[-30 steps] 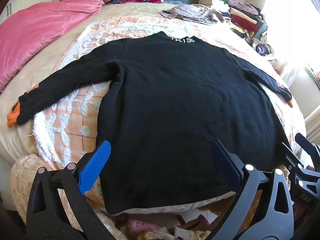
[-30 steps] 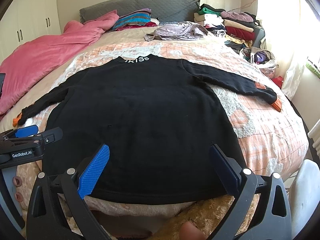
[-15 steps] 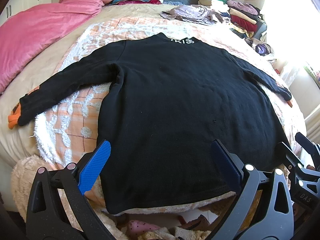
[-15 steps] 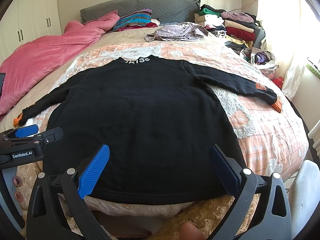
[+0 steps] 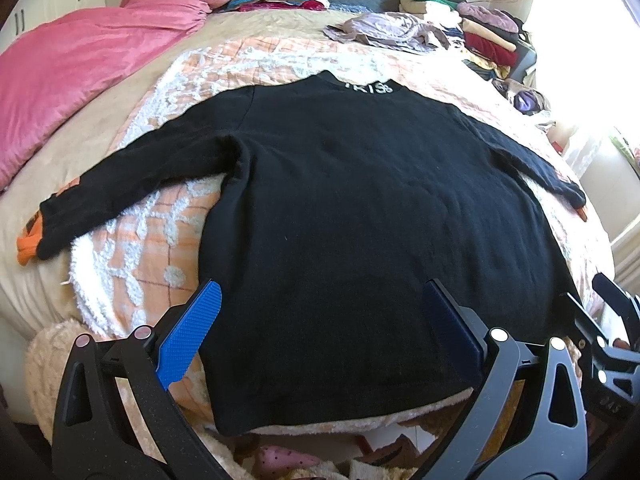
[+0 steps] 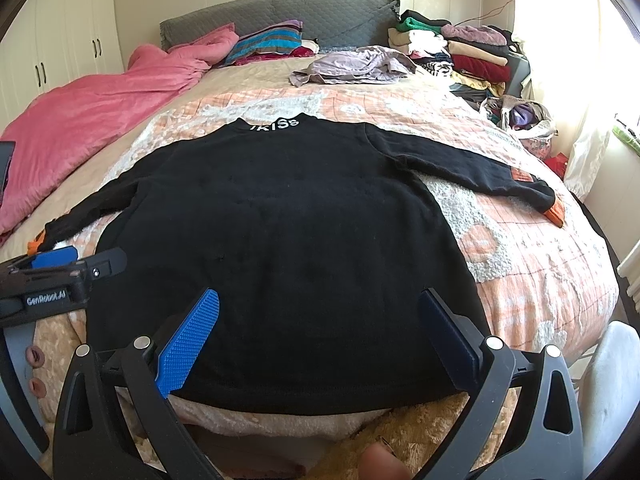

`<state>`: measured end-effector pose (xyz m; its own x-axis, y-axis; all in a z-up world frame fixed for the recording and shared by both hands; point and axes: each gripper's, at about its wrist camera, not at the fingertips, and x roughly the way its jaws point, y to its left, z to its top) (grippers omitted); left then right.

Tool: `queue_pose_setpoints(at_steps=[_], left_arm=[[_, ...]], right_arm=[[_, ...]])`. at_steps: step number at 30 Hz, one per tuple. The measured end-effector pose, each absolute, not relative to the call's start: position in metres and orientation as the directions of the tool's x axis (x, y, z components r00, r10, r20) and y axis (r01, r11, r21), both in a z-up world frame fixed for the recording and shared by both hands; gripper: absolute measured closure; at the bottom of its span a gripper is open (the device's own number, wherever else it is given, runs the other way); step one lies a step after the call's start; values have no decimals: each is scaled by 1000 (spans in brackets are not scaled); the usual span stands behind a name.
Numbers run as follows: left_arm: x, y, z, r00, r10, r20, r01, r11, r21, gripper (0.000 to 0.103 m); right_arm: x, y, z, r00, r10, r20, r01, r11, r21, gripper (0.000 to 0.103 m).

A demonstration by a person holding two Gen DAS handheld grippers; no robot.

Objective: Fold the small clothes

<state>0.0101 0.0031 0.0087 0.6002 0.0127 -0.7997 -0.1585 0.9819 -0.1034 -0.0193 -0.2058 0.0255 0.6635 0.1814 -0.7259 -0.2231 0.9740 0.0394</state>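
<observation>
A black long-sleeved sweater (image 5: 360, 220) (image 6: 288, 240) lies flat on the bed, white lettering at the collar (image 5: 368, 88), both sleeves spread out, orange cuffs at their ends (image 5: 26, 246) (image 6: 556, 212). My left gripper (image 5: 320, 320) hovers open above the hem's left part, blue pads wide apart. My right gripper (image 6: 318, 324) is open above the hem's right part and holds nothing. Each gripper shows at the edge of the other's view.
An orange and white blanket (image 6: 540, 272) covers the bed. A pink quilt (image 6: 100, 112) lies at the left. Folded clothes (image 6: 460, 52) are stacked at the far right, a loose lilac garment (image 6: 356, 66) beside them. Pillows lean on the grey headboard (image 6: 280, 16).
Both views have shifted very slightly; the sweater and the open grippers are otherwise as before.
</observation>
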Motion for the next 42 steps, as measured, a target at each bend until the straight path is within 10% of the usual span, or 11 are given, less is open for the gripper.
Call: queue_pose_setpoints(at_steps=[42], left_arm=[[108, 16, 23, 620, 28, -784, -160, 983, -91, 9]], right_arm=[[99, -204, 61, 727, 168, -665, -140, 986, 95, 4]])
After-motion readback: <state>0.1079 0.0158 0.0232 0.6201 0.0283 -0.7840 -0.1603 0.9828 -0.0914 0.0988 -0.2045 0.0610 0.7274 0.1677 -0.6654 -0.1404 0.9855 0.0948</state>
